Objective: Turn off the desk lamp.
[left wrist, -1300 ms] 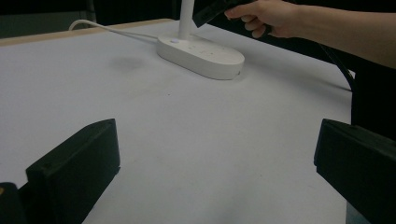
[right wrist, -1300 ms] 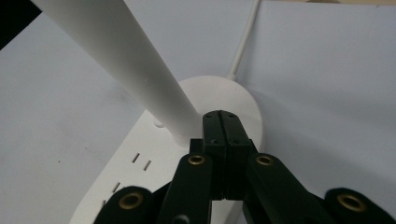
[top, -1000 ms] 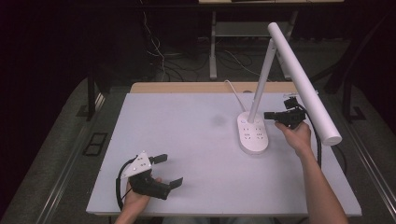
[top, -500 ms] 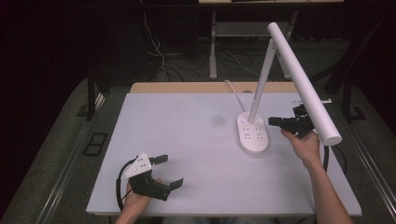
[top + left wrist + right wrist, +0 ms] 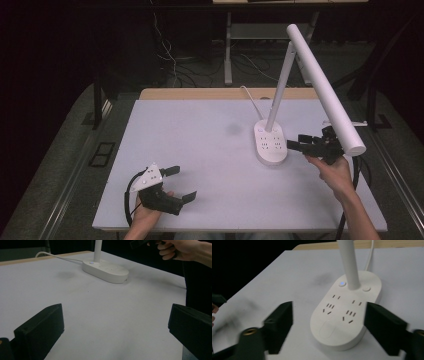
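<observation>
A white desk lamp stands right of centre on the table, its oval base carrying socket slots, its stem leaning up to a long tube head. My right gripper hovers just right of the base under the lamp head, open and holding nothing. In the right gripper view its jaws stand wide on either side of the base, where a small blue-lit button sits beside the stem. My left gripper rests near the front left edge, open and empty.
The white tabletop has a faint dark smudge left of the lamp. The lamp's white cable runs off the back edge. Dark floor, cables and a desk frame lie beyond the table.
My right gripper has drifted toward the near side of the table, staying open beside the lamp base. The left gripper has not moved.
</observation>
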The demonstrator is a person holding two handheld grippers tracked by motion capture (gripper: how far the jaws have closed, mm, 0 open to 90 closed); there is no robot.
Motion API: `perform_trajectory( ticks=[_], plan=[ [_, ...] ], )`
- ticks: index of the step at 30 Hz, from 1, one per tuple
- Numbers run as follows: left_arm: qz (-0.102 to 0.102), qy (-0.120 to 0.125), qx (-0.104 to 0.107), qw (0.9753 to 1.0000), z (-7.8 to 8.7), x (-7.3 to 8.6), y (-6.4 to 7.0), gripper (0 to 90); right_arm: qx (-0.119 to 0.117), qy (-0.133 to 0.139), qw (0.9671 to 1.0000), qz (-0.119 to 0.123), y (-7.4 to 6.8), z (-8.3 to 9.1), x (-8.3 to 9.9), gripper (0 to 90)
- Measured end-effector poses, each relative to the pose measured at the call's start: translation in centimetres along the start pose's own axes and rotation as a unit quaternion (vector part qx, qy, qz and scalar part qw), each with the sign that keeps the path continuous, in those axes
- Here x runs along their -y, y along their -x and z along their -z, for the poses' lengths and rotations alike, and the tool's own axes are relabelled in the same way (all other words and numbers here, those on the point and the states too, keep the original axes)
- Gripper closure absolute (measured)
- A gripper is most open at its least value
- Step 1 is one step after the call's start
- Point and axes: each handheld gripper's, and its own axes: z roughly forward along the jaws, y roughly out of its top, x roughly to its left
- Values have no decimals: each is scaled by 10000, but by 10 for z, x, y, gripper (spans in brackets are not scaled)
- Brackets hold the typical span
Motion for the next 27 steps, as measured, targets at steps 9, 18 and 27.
perform_trajectory(
  ticks=[9, 18, 27],
  plan=[
    [-22, -39, 32, 10000, -1, 0, 0, 0, -201, 8, 9994, 270, -28, 7, 30, 5],
    [-20, -39, 27, 10000, -1, 0, 1, 0, -105, 55, 9993, 353, -48, 12, 61, 5],
    [-42, -42, 27, 10000, -1, 0, 1, 0, -47, 69, 9991, 408, -52, 14, 73, 6]
  ],
)
